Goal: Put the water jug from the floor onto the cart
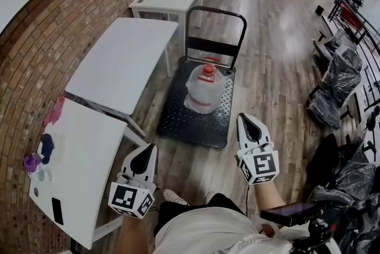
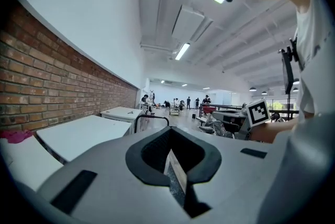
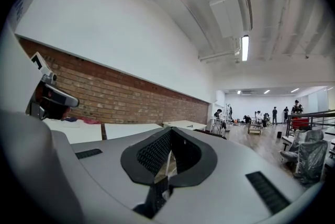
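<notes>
Jug (image 1: pixel 202 88) on cart (image 1: pixel 191 128), ahead of left claw (image 1: pixel 150 149) and right claw (image 1: pixel 244 118), both pressed together, empty; probably heavy, slick, so grip at neck.

brick wall (image 1: pixel 41 45), wood floor (image 1: pixel 279 57), white tables (image 1: pixel 124 63), ceiling strip lights (image 3: pixel 244 47).
</notes>
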A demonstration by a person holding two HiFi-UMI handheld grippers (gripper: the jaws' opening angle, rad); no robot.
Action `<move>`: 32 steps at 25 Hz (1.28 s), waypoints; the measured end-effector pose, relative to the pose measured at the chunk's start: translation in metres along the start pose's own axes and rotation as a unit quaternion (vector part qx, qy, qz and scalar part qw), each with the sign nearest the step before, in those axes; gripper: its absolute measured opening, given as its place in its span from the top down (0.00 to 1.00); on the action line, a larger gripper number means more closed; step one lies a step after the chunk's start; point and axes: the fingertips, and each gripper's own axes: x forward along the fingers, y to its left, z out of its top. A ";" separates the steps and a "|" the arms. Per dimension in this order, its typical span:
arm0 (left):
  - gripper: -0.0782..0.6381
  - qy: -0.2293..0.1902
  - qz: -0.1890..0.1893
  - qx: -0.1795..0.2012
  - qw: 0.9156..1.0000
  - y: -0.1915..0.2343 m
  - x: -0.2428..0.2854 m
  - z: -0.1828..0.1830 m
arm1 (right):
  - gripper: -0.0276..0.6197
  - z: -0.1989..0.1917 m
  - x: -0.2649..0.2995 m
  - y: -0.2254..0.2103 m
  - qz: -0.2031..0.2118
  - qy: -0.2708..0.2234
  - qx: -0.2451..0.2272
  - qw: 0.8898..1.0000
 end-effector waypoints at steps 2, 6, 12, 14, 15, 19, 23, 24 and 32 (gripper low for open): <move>0.89 -0.002 0.000 0.006 1.000 -0.024 0.006 0.004 | 0.95 0.005 -0.019 -0.016 0.002 -0.007 0.000 1.000; 0.89 -0.004 0.002 0.020 1.000 -0.064 0.013 0.008 | 0.95 0.011 -0.055 -0.045 0.000 -0.021 -0.005 1.000; 0.89 -0.004 -0.010 0.034 0.999 -0.101 0.020 0.016 | 0.95 0.015 -0.090 -0.076 -0.011 -0.021 -0.008 1.000; 0.89 -0.007 -0.014 0.038 0.999 -0.106 0.023 0.017 | 0.95 0.016 -0.096 -0.078 -0.014 -0.022 -0.010 1.000; 0.89 -0.009 -0.015 0.042 0.999 -0.108 0.023 0.018 | 0.95 0.018 -0.098 -0.078 -0.015 -0.023 -0.011 1.000; 0.89 -0.016 -0.023 0.064 0.998 -0.115 0.025 0.025 | 0.95 0.022 -0.101 -0.075 -0.012 -0.023 -0.011 1.000; 0.89 -0.023 -0.029 0.065 0.997 -0.111 0.025 0.028 | 0.95 0.025 -0.099 -0.065 -0.006 -0.018 -0.011 1.000; 0.89 -0.025 -0.030 0.063 0.997 -0.109 0.024 0.028 | 0.95 0.025 -0.099 -0.062 -0.004 -0.016 -0.011 1.000; 0.89 -0.032 -0.037 0.049 0.998 -0.085 0.013 0.026 | 0.95 0.027 -0.088 -0.033 -0.001 0.003 -0.022 1.000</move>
